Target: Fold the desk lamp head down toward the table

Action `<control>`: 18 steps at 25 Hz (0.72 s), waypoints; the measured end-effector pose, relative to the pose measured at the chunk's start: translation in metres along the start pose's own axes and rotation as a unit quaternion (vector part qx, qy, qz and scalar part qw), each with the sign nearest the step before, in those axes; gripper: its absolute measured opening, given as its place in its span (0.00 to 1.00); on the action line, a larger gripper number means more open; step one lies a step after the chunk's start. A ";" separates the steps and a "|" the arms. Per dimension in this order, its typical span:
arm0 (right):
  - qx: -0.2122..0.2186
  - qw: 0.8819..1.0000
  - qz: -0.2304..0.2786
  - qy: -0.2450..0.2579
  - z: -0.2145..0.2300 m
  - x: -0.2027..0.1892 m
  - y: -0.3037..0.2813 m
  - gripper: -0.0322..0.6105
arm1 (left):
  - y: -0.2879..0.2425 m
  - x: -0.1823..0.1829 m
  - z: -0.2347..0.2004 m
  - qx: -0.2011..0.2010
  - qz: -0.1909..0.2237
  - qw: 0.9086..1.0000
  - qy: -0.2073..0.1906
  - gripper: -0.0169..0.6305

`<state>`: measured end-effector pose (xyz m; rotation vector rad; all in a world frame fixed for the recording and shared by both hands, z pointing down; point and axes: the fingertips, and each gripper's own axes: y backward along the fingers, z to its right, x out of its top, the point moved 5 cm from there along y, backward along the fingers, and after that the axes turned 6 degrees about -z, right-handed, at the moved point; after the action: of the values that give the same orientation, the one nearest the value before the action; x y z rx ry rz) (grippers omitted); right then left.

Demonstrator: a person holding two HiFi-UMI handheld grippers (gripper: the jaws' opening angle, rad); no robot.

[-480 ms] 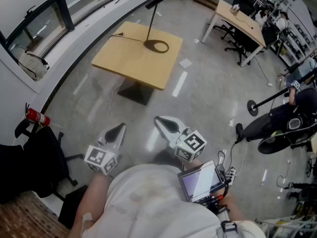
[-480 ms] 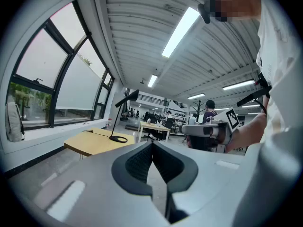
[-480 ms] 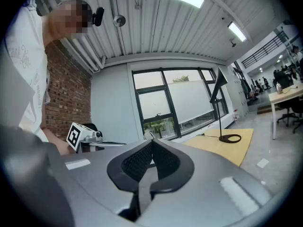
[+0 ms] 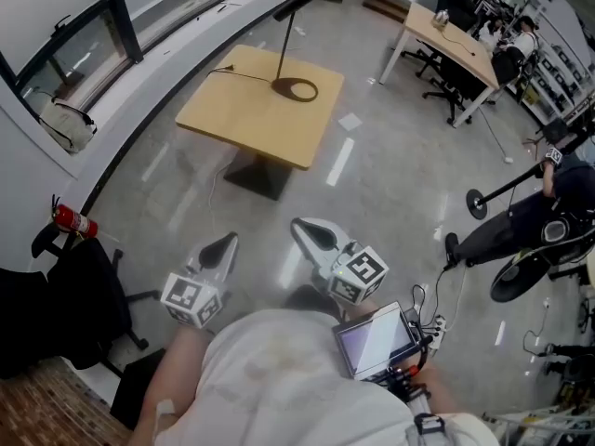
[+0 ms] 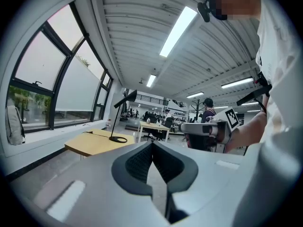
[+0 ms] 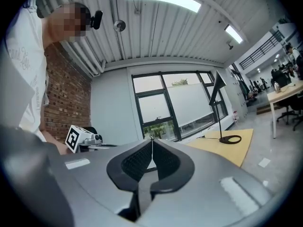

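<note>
we held the left gripper (image 4: 223, 245) and right gripper (image 4: 307, 230) side by side, well before the table (image 4: 237, 110); the desk lamp (image 4: 294, 88) stood on its far right.

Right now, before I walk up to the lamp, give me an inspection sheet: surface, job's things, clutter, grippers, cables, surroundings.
Surface: square wooden table on a pedestal, some way ahead of the person.
Job's things: desk lamp stands on the table's far part, head up on its stem, not folded.
Clutter: nothing seen on the table besides the lamp.
Grippers: left gripper and right gripper both shut, nothing between the jaws, held well short of the table.
Cables: black cable runs from the lamp across the tabletop to its left edge.
Surroundings: fire extinguisher at left, pale bag beyond it; second desk and a person at right.
</note>
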<state>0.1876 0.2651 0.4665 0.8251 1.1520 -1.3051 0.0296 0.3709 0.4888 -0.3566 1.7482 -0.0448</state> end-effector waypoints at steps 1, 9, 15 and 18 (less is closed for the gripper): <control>0.000 1.000 -0.004 0.002 -0.001 -0.001 0.001 0.08 | 0.000 0.001 0.002 0.000 0.000 1.000 0.002 0.03; 0.005 1.000 -0.012 0.009 0.000 0.000 0.000 0.08 | 0.005 0.003 0.008 0.011 0.000 1.000 -0.002 0.03; 0.019 1.000 -0.020 0.009 0.004 0.000 -0.006 0.08 | 0.006 0.005 0.005 0.031 0.000 0.999 0.005 0.03; 0.028 0.999 -0.018 0.007 0.006 0.001 -0.011 0.07 | 0.008 0.006 0.003 0.040 -0.005 0.999 0.005 0.03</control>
<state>0.1776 0.2581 0.4691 0.8597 1.1513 -1.3687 0.0293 0.3772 0.4806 -0.3062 1.7486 -0.1239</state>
